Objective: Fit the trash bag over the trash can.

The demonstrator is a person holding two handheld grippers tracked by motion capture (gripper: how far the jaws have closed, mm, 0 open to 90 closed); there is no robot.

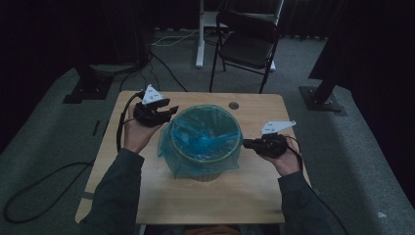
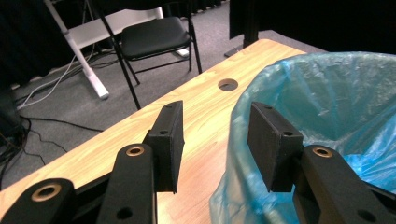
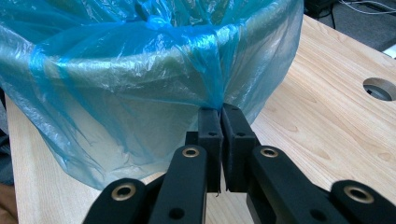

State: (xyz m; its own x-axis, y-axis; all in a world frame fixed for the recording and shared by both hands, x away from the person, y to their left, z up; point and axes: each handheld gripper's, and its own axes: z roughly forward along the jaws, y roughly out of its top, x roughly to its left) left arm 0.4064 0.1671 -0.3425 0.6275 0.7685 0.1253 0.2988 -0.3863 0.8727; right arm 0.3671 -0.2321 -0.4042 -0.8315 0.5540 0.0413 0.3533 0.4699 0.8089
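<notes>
A round bin [image 1: 204,172] lined with a blue plastic bag [image 1: 203,139] stands mid-table. My right gripper [image 1: 244,143] is at the bin's right side. In the right gripper view its jaws [image 3: 220,114] are pinched on a gathered fold of the blue bag [image 3: 140,70] just below the rim. My left gripper [image 1: 169,111] sits at the bin's back left, beside the rim. In the left gripper view its pads [image 2: 217,140] stand wide apart. One pad is over bare wood, the other in front of the bag's edge [image 2: 327,102], and nothing is pressed between them.
The wooden table [image 1: 254,196] has a round cable hole [image 1: 233,105] behind the bin. A black folding chair [image 1: 247,44] and a white desk leg [image 1: 199,34] stand beyond the far edge. Cables lie on the grey carpet at the left.
</notes>
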